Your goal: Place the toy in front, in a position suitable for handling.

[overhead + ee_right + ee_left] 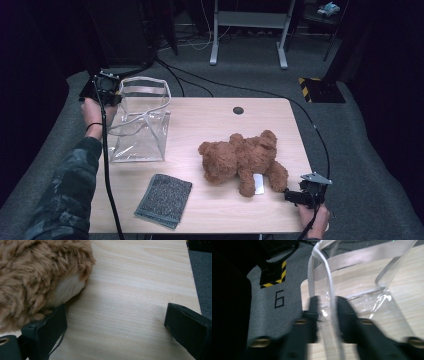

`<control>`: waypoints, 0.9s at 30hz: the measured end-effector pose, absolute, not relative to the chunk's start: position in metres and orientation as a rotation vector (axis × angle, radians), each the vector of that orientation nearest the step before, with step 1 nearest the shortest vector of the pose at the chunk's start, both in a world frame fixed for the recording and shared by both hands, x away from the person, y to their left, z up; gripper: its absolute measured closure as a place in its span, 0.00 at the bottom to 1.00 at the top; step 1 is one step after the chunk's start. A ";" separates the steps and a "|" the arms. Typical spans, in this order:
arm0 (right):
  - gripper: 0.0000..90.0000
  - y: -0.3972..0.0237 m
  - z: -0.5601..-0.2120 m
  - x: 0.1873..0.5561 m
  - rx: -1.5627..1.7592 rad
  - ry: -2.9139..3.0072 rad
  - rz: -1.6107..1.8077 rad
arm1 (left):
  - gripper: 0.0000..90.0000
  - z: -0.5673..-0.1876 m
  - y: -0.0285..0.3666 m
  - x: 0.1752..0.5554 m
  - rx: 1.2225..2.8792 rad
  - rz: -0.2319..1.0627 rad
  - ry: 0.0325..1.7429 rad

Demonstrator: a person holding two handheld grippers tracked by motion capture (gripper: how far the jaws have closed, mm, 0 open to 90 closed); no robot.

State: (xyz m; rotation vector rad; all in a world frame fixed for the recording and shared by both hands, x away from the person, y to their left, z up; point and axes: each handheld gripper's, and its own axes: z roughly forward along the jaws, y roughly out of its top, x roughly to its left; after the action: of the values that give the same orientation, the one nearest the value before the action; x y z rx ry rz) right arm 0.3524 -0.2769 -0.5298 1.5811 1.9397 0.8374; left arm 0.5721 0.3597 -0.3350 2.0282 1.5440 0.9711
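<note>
- A brown teddy bear (243, 160) is lying beside the black right gripper (292, 196).
- A clear, white-trimmed bag (141, 120) is sitting by the black left gripper (106, 88).
- A speckled grey cloth (164, 200) is resting between them.

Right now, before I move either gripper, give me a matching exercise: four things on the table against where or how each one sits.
Things:
1. clear bag
2. teddy bear
3. grey cloth
4. right gripper

Descriptions:
A. lying flat at the near edge
B. jaws wide, one beside a furry leg
C. standing upright at the left
D. lying mid-table, white tag showing

Pairs: 1-C, 2-D, 3-A, 4-B
</note>
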 end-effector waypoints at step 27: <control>0.04 -0.277 -0.530 0.352 1.585 1.937 0.835 | 0.16 -0.325 0.276 0.440 1.895 0.879 1.160</control>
State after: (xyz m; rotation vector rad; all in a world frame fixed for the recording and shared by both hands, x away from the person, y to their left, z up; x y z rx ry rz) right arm 0.3523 -0.2768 -0.5298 1.5847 1.9373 0.8355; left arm 0.4400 0.2764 -0.3247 1.8948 1.1597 0.8793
